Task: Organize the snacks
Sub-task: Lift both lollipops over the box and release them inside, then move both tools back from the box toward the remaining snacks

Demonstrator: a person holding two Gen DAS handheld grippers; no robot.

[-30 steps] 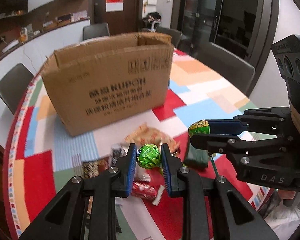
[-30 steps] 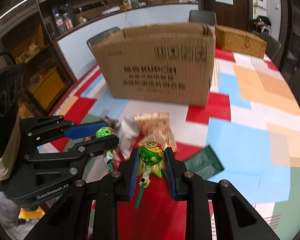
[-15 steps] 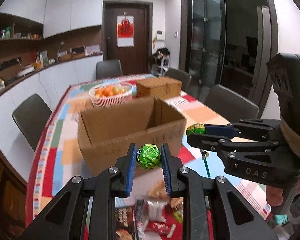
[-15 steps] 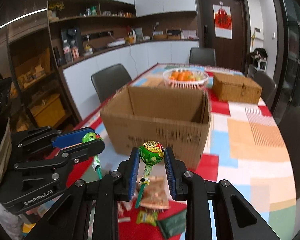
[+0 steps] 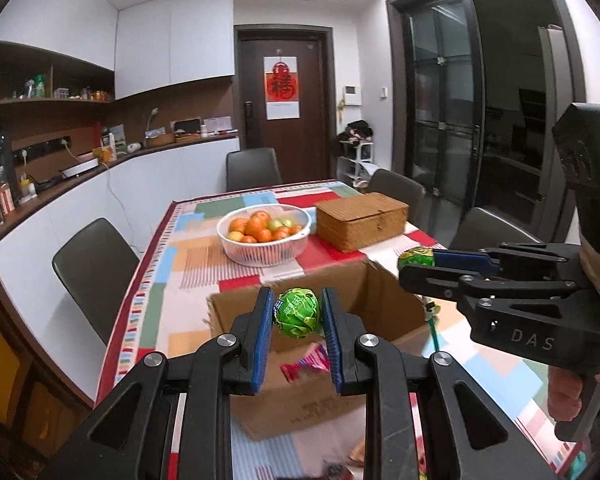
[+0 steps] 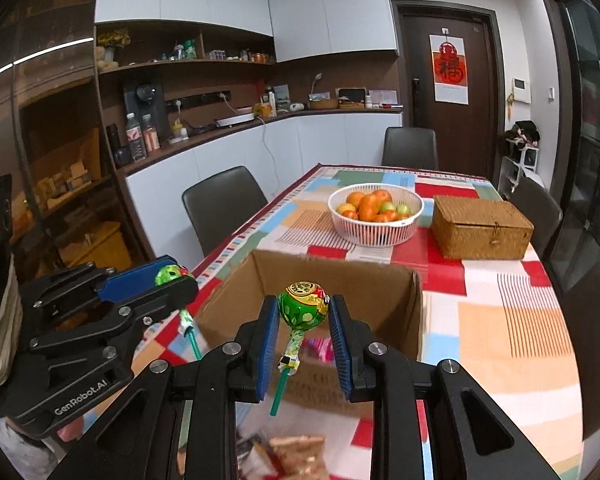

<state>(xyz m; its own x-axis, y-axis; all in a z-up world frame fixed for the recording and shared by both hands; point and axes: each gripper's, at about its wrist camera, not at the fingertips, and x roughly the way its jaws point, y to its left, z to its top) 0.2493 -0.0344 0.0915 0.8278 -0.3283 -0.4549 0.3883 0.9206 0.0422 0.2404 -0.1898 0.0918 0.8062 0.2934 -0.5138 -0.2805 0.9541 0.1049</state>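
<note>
My left gripper (image 5: 297, 309) is shut on a lollipop in a bright green wrapper (image 5: 298, 313). It hangs above the near edge of an open cardboard box (image 5: 384, 296) on the patchwork tablecloth. To its right, my right gripper (image 5: 405, 267) is shut on a second lollipop (image 5: 416, 258). In the right wrist view this second lollipop (image 6: 303, 307) is green with a red and gold top, pinched by its head in the right gripper (image 6: 304, 313) while its green stick (image 6: 279, 394) hangs down over the box (image 6: 332, 276). The left gripper (image 6: 180, 280) shows at the left. A pink packet (image 5: 308, 360) lies inside the box.
Behind the box stand a white basket of fruit (image 5: 260, 255) and a wicker box (image 5: 360, 220). Loose snack packets (image 6: 296, 452) lie on the table in front of the box. Dark chairs (image 5: 96, 264) surround the table. A person's hand (image 5: 564, 396) holds the right gripper's handle.
Both grippers have risen with their lollipops, from low over the loose snacks in front of the box up to above its open top. Neither grip has changed.
</note>
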